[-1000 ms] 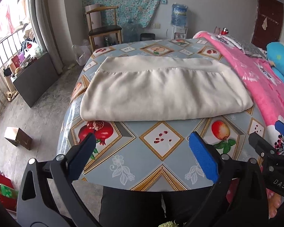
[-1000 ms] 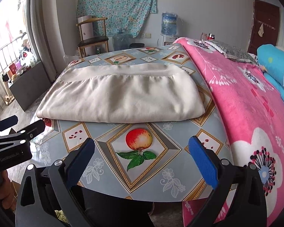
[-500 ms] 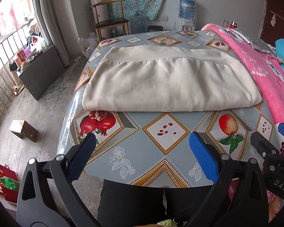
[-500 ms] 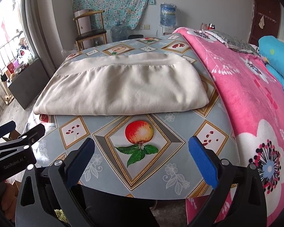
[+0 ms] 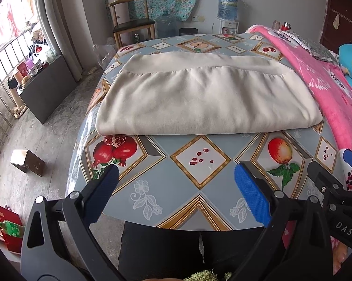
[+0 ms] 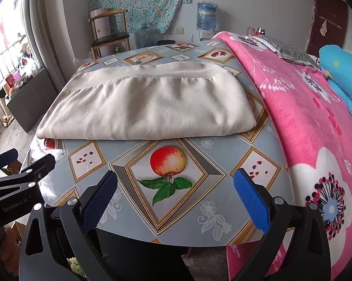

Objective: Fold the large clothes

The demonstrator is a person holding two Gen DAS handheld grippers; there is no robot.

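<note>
Your left tongs (image 5: 174,180) and right tongs (image 6: 175,182) both gape, released and empty, at the table's (image 5: 199,201) near edge. The folded cream garment (image 5: 206,103) lies ahead mid-table, long axis left-right, roughly equally near both.

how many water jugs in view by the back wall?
2. One blue water jug sits on top of the white dispenser against the wall. A second, paler jug stands on the floor beside the wooden chair. The table may hide others.
</note>
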